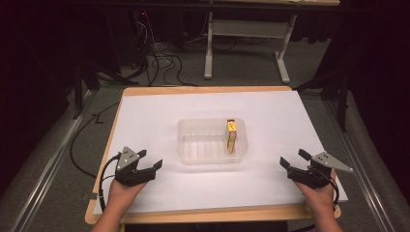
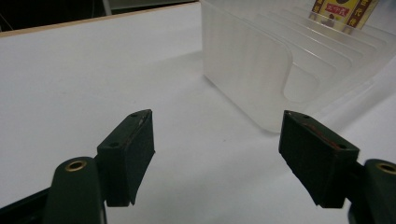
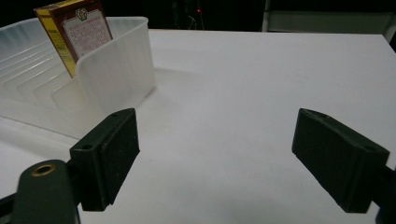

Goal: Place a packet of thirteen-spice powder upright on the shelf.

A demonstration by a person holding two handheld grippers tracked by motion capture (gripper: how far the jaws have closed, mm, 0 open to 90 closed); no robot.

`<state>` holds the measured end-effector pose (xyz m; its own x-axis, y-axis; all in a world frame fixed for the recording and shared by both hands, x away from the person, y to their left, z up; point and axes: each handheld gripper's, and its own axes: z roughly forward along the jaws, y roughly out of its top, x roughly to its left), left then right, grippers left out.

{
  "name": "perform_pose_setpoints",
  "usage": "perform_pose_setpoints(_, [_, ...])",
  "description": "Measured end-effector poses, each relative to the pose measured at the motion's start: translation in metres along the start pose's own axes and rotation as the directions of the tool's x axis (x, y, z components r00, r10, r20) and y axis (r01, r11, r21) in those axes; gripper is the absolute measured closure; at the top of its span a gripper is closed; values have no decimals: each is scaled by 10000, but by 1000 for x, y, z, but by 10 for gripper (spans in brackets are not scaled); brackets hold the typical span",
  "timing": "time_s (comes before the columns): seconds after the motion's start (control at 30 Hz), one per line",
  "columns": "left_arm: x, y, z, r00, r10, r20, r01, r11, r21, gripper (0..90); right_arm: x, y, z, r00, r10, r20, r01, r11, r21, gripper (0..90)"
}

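Tongs wide on both sides: left tongs point(image 1: 150, 161) and right tongs point(image 1: 293, 159) hover low over the desk point(image 1: 145, 125), flanking the tray point(image 1: 188, 126); box point(image 1: 231, 136) stands upright in its right-hand slot.

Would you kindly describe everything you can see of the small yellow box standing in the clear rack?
The small yellow box is a slim carton, seemingly card, with yellow edges and a dark red face bearing a pale printed panel. It stands on edge, leaning slightly, in a slot near the right end of the translucent plastic rack, apparently resting against a divider. Neither gripper touches it.
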<state>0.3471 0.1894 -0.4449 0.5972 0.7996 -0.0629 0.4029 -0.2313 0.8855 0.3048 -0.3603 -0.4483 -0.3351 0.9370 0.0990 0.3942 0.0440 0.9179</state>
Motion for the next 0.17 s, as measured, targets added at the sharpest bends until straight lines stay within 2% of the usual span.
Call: perform_pose_setpoints(0.17, [0,1,-2,10000,47,-12,-47,9999,-98,271,-1,-2,0,9999,43,139,-44,10000,61,152])
